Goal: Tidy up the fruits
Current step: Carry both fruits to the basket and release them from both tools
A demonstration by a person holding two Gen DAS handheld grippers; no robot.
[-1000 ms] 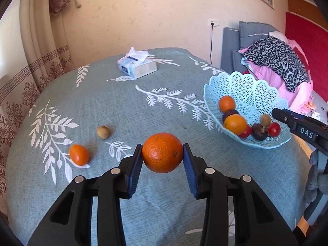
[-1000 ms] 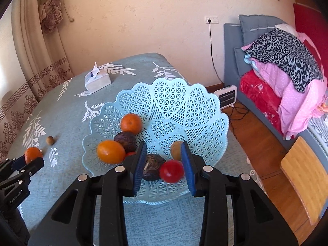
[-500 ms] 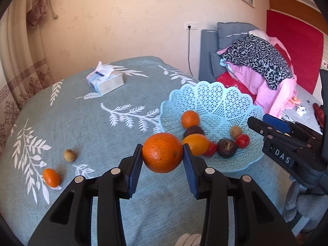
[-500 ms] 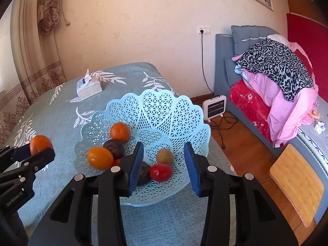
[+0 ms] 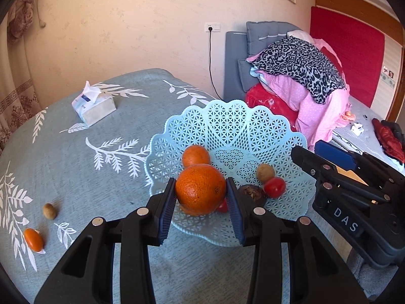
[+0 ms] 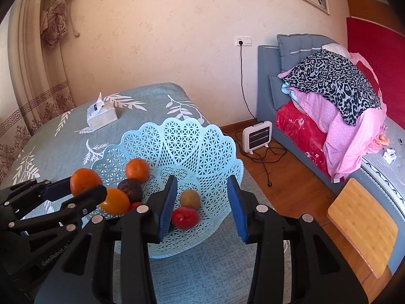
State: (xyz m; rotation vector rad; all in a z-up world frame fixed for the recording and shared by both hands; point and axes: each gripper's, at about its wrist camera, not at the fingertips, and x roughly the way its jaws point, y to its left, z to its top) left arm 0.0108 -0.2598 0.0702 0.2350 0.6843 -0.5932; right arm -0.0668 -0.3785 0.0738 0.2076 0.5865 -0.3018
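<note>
My left gripper point(image 5: 200, 195) is shut on a large orange point(image 5: 200, 189), held over the near left rim of the light blue lattice basket point(image 5: 227, 106). From the right wrist view, the same orange point(image 6: 86, 181) shows at the left, in the left gripper point(image 6: 83, 190). My right gripper point(image 6: 202, 202) stands open above the basket point(image 6: 187, 136), its pads clear of the red tomato point(image 6: 184, 217) and the brown fruit point(image 6: 189, 198) below. Also in the basket lie a small orange point(image 5: 196, 155) and a dark fruit point(image 5: 253, 195). A tangerine point(image 5: 33, 239) and a small brown fruit point(image 5: 49, 210) lie on the tablecloth at the left.
A tissue box point(image 5: 93, 107) stands at the back of the table. The table's right edge runs just past the basket. Beyond it are a floor heater point(image 6: 257, 136) with its cable, a bed piled with blankets point(image 6: 334, 88) and a wooden board point(image 6: 362, 225).
My left gripper has carried the orange rightward, from over the cloth to the basket's rim. The right gripper's jaws have widened off the red tomato, which stays in the basket.
</note>
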